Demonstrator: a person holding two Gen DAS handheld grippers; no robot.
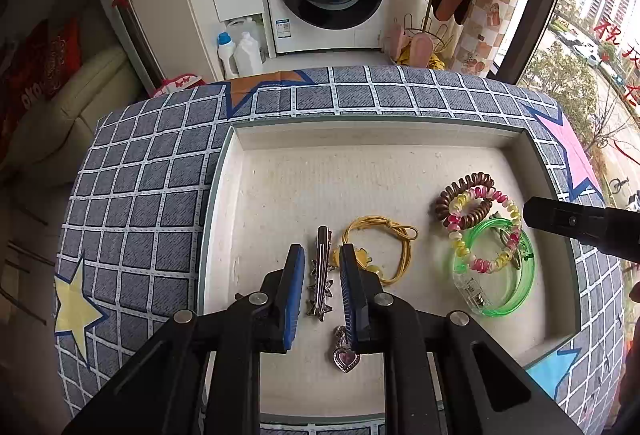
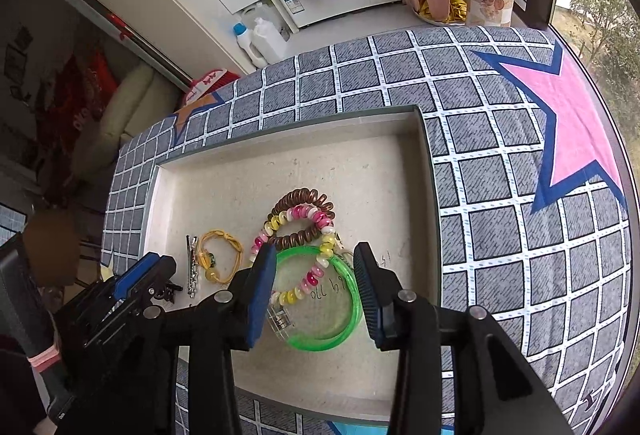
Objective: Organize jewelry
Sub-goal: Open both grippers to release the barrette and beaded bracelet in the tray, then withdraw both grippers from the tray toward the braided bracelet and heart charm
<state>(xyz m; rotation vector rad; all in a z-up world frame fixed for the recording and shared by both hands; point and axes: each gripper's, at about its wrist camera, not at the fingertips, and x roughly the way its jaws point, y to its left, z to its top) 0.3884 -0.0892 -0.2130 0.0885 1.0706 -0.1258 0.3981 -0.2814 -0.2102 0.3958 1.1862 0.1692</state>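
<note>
Near the tray's [image 1: 224, 195] front edge, my left gripper [image 1: 320, 267] straddles the hair clip [image 1: 320, 271], jaws spread; I should centre, then squeeze gently.

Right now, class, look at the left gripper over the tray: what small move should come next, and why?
Probably close the left gripper on the silver star hair clip. Its blue fingers are open and straddle the clip lengthwise, one on each side, so the clip looks lined up for a pinch.
</note>
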